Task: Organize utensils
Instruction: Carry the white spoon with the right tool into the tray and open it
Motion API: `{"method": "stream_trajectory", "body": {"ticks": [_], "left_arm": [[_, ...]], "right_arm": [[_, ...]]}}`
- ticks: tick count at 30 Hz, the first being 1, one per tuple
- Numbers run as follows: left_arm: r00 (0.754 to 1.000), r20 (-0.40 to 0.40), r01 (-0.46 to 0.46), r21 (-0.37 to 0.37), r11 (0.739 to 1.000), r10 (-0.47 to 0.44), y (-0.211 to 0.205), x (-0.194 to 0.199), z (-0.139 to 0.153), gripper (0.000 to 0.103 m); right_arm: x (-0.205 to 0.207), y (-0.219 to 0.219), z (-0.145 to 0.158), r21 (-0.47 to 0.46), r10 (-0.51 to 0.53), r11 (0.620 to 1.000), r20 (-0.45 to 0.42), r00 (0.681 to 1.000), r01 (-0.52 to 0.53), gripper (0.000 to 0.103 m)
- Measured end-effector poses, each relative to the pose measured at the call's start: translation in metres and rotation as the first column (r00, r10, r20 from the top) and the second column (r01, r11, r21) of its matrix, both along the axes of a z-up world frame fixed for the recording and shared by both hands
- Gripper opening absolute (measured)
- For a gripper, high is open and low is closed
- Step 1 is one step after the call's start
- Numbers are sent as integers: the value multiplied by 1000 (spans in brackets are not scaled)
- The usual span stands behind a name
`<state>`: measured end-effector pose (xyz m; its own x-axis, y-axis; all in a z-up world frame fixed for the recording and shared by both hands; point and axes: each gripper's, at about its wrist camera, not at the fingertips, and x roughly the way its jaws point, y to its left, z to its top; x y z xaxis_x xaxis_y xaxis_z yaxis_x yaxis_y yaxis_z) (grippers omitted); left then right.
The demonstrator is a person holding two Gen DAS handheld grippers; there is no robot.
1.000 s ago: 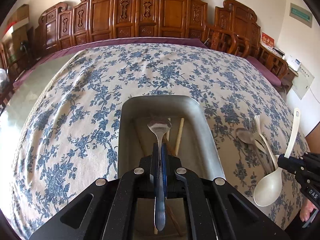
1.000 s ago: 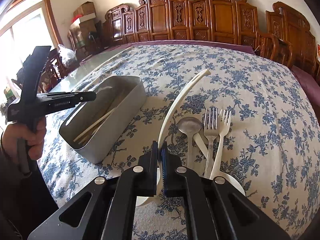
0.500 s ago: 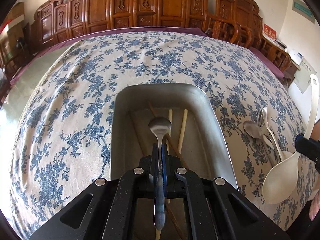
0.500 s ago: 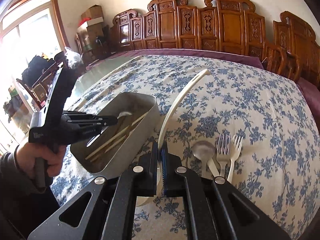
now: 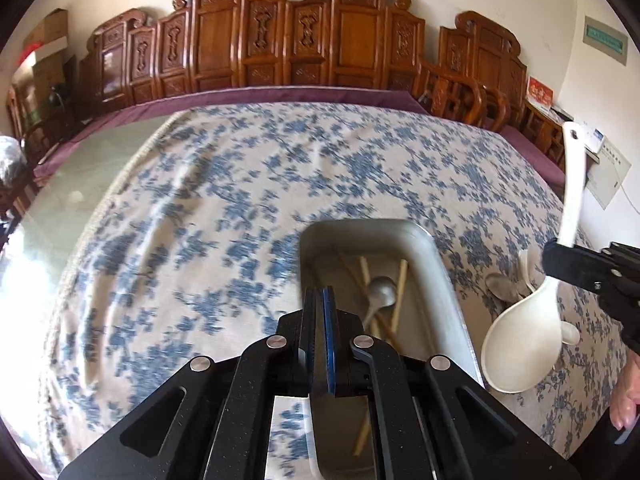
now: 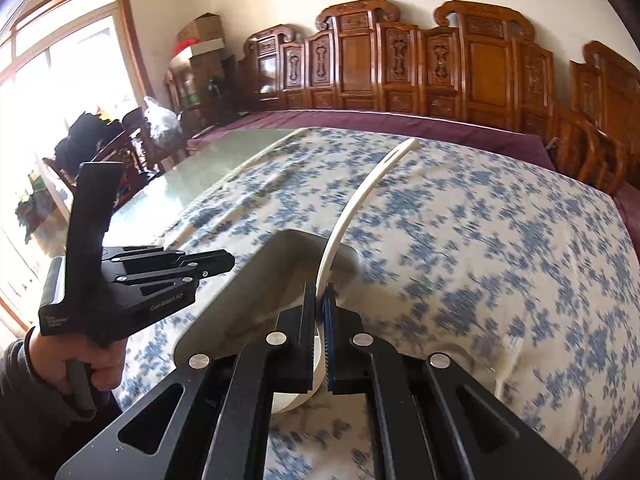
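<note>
My left gripper (image 5: 323,296) is shut with nothing between its fingers, over the left rim of the metal tray (image 5: 442,280). In the tray lie a metal spoon (image 5: 380,290) and several wooden chopsticks (image 5: 400,292). My right gripper (image 6: 320,292) is shut on the handle of a white plastic ladle (image 6: 360,200), held in the air just right of the tray. In the left wrist view the ladle (image 5: 524,344) hangs bowl down from the right gripper (image 5: 560,256). In the right wrist view the left gripper (image 6: 228,258) sits above the tray (image 6: 256,296).
Another metal spoon (image 5: 500,286) and a white utensil (image 6: 504,372) lie on the blue-flowered tablecloth (image 5: 240,208) right of the tray. Carved wooden chairs (image 5: 280,40) line the far side. A bare glass tabletop (image 6: 192,184) shows at the left.
The metal spoon has left my left gripper and now lies in the tray; that gripper shifted left. My right gripper lifted the white ladle and carried it toward the tray.
</note>
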<state>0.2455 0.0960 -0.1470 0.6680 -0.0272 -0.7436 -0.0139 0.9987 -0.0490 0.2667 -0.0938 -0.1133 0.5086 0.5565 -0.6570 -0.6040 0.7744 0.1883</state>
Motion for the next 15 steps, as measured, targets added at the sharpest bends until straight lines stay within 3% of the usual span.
{"method": "stream_trajectory", "body": {"ticks": [5,10,15], "left_arm": [[999,12,-31,-2,1000,31,22,-7,5,3],[998,19,-59,-6,998,59,36,-10,7,3],[997,18,-79,-4,997,79,42,-8,6,3]], "right_arm": [[10,31,-13,11,37,999,-57,998,-36,5],[13,57,-37,-35,72,996,-106,992,-76,5],[12,60,-60,-45,67,996,-156,985,-75,6]]}}
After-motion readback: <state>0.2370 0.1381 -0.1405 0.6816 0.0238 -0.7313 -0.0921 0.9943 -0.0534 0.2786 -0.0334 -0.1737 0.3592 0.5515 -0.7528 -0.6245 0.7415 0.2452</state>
